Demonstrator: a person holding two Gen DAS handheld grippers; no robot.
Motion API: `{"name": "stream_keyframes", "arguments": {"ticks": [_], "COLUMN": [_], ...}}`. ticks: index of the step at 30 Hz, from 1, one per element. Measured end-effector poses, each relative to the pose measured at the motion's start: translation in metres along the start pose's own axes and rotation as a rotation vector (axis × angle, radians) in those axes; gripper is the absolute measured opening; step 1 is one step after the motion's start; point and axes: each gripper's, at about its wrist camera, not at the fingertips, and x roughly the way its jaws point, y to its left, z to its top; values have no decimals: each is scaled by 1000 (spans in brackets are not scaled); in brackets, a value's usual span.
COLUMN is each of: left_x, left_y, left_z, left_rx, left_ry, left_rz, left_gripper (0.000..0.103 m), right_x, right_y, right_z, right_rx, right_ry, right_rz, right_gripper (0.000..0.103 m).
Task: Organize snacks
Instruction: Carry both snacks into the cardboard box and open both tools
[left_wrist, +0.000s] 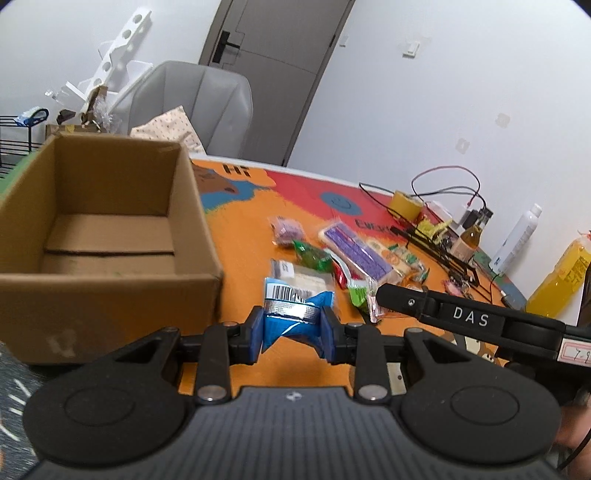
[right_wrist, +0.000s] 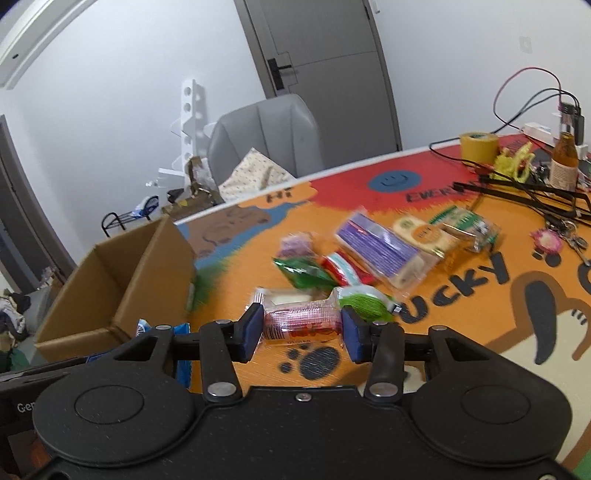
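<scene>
Left gripper (left_wrist: 291, 334): clamped on blue packet (left_wrist: 291, 317); cardboard box (left_wrist: 110, 236) at ten o'clock
Right gripper (right_wrist: 301, 330): clamped on red-and-clear packet (right_wrist: 301, 323); snack pile (right_wrist: 376, 251) at one o'clock

- Your right gripper (right_wrist: 301, 329) is squeezing a clear snack packet with red print (right_wrist: 301, 321) between its blue pads.
- The other snacks are lying on the orange table mat (right_wrist: 480, 314) beyond it: a green bag (right_wrist: 301, 275), a purple box (right_wrist: 380, 245), a green-and-white pack (right_wrist: 364, 304).
- An open cardboard box (right_wrist: 122, 280) is sitting to your left.
- A blue packet (right_wrist: 183, 354) is showing at the lower left, near the box.
</scene>
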Motion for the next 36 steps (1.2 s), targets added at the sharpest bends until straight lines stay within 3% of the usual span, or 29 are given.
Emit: {"name": "stream_keyframes", "arguments": {"ticks": [17,36], "left_x": [-50,-61], "left_y": [28,94], "left_z": [36,69], "left_rx": [-13,-84], "left_ry": [-94,-136], "left_rz": [18,180], "left_gripper": [31,31], "right_x": [-4,22], "right_y": [55,111], "right_z": [22,35], "right_rx": [-55,-112], "right_ry": [-31,-3], "right_rz": [74,179], "right_gripper": [43,43]}}
